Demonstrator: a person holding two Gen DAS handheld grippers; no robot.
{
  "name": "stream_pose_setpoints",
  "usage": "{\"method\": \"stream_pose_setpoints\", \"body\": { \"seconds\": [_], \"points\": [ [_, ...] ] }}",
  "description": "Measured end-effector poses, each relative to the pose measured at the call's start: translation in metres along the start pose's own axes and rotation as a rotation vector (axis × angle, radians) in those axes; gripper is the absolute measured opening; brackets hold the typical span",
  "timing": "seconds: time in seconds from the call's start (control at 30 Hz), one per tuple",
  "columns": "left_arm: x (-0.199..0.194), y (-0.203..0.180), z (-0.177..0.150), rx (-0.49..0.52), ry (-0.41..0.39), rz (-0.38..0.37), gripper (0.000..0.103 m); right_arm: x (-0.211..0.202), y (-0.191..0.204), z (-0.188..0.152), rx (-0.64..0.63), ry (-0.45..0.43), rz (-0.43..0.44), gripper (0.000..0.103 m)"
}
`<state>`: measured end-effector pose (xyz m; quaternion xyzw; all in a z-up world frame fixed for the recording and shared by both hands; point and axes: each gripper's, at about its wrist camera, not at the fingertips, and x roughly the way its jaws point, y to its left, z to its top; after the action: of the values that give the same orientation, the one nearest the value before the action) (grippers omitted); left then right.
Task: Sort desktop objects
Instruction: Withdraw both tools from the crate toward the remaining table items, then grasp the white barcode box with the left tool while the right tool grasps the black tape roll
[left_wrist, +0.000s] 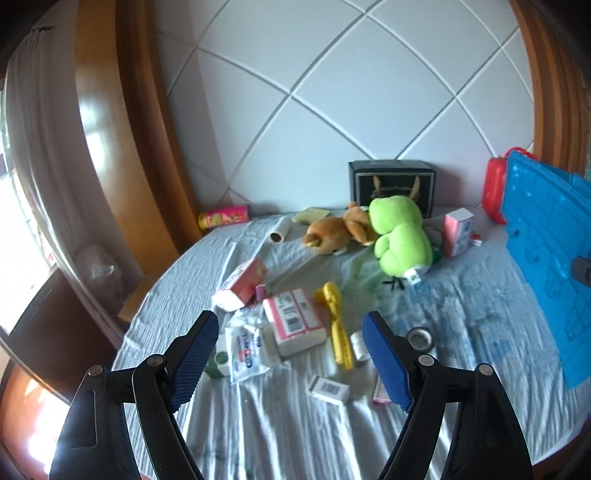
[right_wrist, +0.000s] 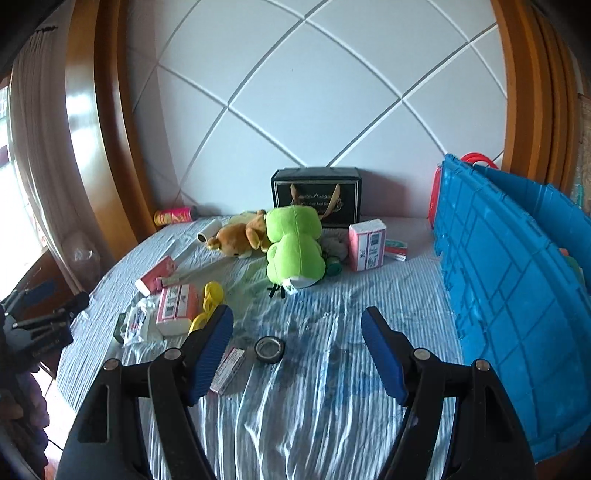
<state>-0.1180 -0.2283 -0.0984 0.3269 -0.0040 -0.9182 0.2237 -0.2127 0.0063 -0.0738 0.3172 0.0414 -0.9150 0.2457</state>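
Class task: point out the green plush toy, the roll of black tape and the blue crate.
green plush toy (right_wrist: 295, 251): right wrist view, its back.
roll of black tape (right_wrist: 270, 349): right wrist view, its rim.
blue crate (right_wrist: 509, 280): right wrist view, its ribbed wall.

Both wrist views are aimed far across the table (left_wrist: 280, 435), left set further left; green plush (left_wrist: 400, 236) shared.

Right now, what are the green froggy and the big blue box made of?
The green frog toy looks like soft, fuzzy plush fabric: rounded, squashy and matte. The big blue box looks like hard molded plastic: smooth, slightly shiny, with raised ribs in a grid.
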Motion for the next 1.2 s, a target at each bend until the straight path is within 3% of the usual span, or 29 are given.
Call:
{"method": "stream_pose_setpoints", "body": {
  "seconds": [0.23,0.43,0.6,0.8,1.2],
  "points": [
    [0.058,0.016,-0.023,-0.022,0.104,0.058,0.080,0.095,0.006,-0.018,-0.084,0.175,0.132,0.072],
    [0.110,0.015,-0.052,-0.027,0.228,0.046,0.080,0.177,0.019,-0.050,-0.143,0.346,0.166,0.072],
    [0.155,0.009,-0.079,-0.038,0.353,0.015,0.080,0.232,0.022,-0.071,-0.169,0.450,0.142,0.071],
    [0.192,0.001,-0.102,-0.072,0.467,-0.049,0.080,0.262,0.025,-0.078,-0.171,0.485,0.147,0.071],
    [0.214,-0.026,-0.104,-0.113,0.516,-0.143,0.081,0.294,0.035,-0.077,-0.254,0.488,0.186,0.071]
  ]
}}
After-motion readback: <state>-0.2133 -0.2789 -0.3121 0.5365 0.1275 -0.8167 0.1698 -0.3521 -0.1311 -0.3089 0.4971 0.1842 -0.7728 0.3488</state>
